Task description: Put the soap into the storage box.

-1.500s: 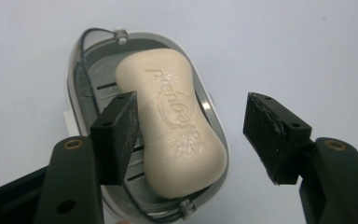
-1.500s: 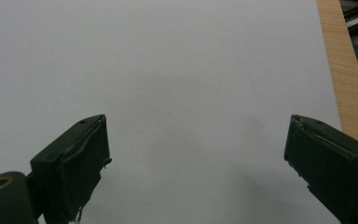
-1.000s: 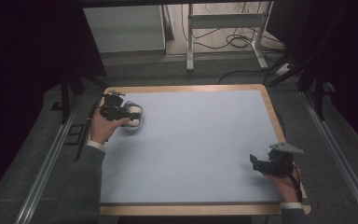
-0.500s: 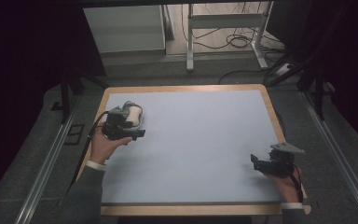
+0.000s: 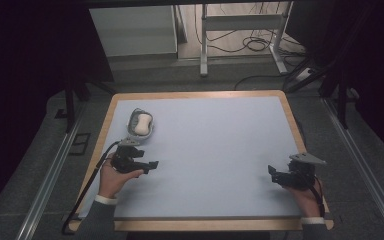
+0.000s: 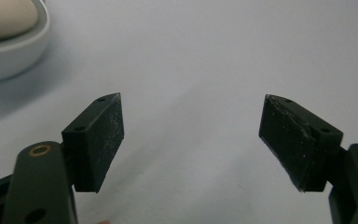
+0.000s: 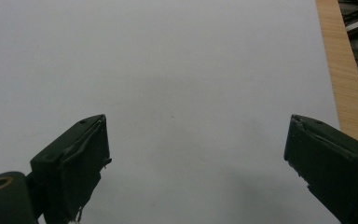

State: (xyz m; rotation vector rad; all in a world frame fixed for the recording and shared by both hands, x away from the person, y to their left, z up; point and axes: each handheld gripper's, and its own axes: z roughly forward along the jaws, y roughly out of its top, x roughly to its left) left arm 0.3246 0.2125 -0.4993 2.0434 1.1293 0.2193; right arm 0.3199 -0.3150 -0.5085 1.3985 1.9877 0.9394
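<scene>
A small grey dish (image 5: 141, 124) with a cream, soap-like bar (image 5: 141, 123) in it sits near the table's far left corner; its rim (image 6: 9, 56) and the bar (image 6: 4, 16) show at the top left of the left gripper view. My left gripper (image 5: 152, 164) is below that dish, apart from it, open and empty; the same wide gap shows at my left gripper (image 6: 191, 135). My right gripper (image 5: 271, 173) hovers near the front right of the mat, open with nothing between its jaws, as at my right gripper (image 7: 196, 154).
A pale blue mat (image 5: 215, 150) covers the wooden-edged table (image 5: 290, 112). The wooden edge (image 7: 342, 65) runs along the right of the right gripper view. Cables and a metal frame (image 5: 240, 25) stand on the floor beyond the table. A cable (image 5: 87, 190) trails from the left gripper.
My left gripper has drawn back from the dish toward the front of the table, leaving the dish with the bar in place. The right gripper has stayed put.
</scene>
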